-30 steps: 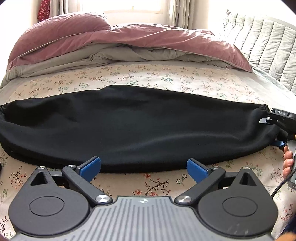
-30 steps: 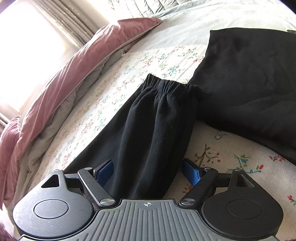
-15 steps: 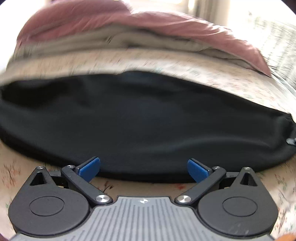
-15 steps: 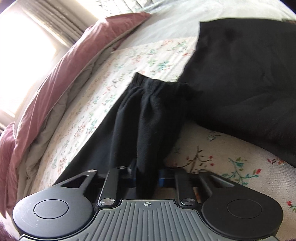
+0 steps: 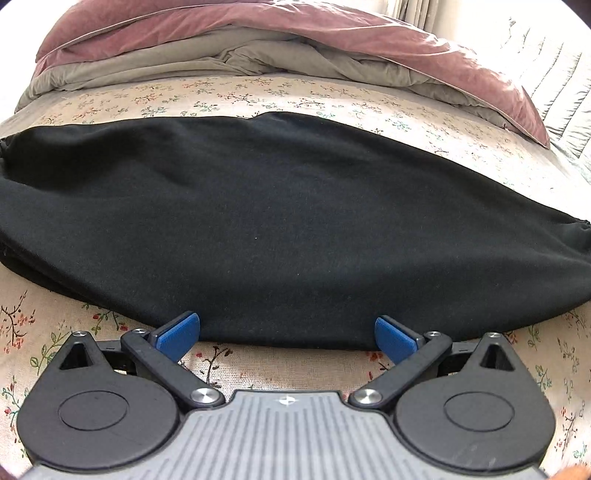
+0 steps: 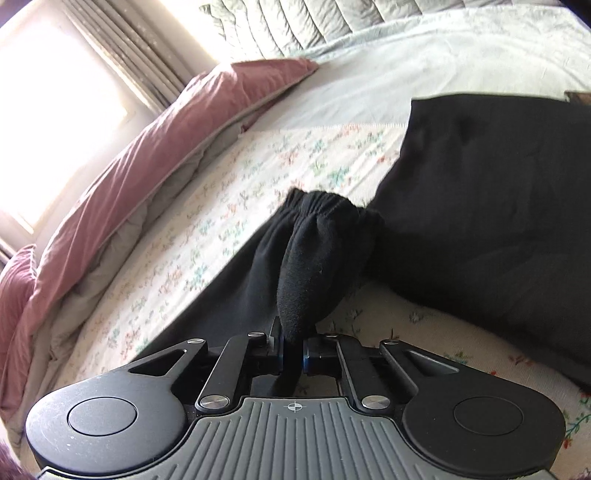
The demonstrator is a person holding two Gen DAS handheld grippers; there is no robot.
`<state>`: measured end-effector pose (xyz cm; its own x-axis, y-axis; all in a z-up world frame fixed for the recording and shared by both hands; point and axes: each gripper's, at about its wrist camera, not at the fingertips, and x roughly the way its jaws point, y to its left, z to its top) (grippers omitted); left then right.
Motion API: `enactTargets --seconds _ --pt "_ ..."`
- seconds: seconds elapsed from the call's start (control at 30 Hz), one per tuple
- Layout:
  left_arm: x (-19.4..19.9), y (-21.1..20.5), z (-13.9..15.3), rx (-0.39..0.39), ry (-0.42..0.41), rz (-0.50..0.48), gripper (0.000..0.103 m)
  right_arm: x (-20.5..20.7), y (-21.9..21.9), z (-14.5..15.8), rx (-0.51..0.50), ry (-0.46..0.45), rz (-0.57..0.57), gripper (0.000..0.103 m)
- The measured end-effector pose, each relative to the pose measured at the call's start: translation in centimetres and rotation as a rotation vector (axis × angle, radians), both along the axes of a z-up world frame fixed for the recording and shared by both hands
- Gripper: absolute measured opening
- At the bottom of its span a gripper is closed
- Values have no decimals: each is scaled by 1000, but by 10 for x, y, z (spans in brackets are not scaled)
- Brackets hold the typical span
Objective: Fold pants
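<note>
Black pants (image 5: 288, 229) lie flat and lengthwise across the floral bed sheet in the left wrist view. My left gripper (image 5: 288, 338) stands open at the near edge of the pants, its blue pads on either side of the fabric's edge without pressing it. In the right wrist view my right gripper (image 6: 293, 356) is shut on the pants leg (image 6: 314, 258) just below its gathered elastic cuff (image 6: 317, 199), and the fabric bunches up between the jaws, lifted off the sheet.
A pink and grey duvet (image 5: 258, 48) is heaped at the far side of the bed. A second black garment (image 6: 491, 206) lies to the right of the cuff. A quilted headboard (image 6: 332, 22) and a bright curtained window (image 6: 74, 96) stand beyond.
My right gripper closed on the pants leg near the cuff and lifted it slightly. My left gripper moved down closer to the near edge of the pants and stayed open.
</note>
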<state>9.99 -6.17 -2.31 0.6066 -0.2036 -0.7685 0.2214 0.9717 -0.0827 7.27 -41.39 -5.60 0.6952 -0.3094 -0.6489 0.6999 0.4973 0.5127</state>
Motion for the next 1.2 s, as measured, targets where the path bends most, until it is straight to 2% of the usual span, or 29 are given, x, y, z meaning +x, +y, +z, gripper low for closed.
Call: enactTargets --seconds 0.2,0.27,0.37,0.43,0.53,0.6,0.7,0.77,0.83,0.87,0.93,1.07,1.2 --pt "10 12 7 -44 27 9 103 14 28 20 -249 71 37 7" --pt "15 26 15 -100 22 37 103 22 47 31 -417 97 71 7" --pt "24 52 30 -177 8 94 103 40 97 43 -798 137 168 7" --pt "31 72 39 -237 5 145 103 51 136 46 -1029 124 265 7" --pt "41 99 47 -326 15 211 103 72 198 45 -1246 80 460 7" --pt "45 114 49 -374 13 247 103 89 246 37 -1343 63 625 7" --pt "48 125 45 -408 37 268 103 106 318 11 -1419 75 926 8" --pt "50 127 39 -424 76 247 103 102 357 -17 -1477 82 1135 8" --pt "53 129 35 -434 102 237 103 95 383 -44 -1521 120 1296 7" --pt "55 130 33 -437 111 239 103 92 389 -53 -1527 134 1324 8" --pt "59 129 29 -445 136 247 103 92 391 -59 -1515 137 1289 8" --pt "67 131 25 -519 183 249 103 105 377 -41 -1315 122 1256 10" --pt "72 124 20 -616 236 247 103 104 378 -37 -1320 120 1262 12"
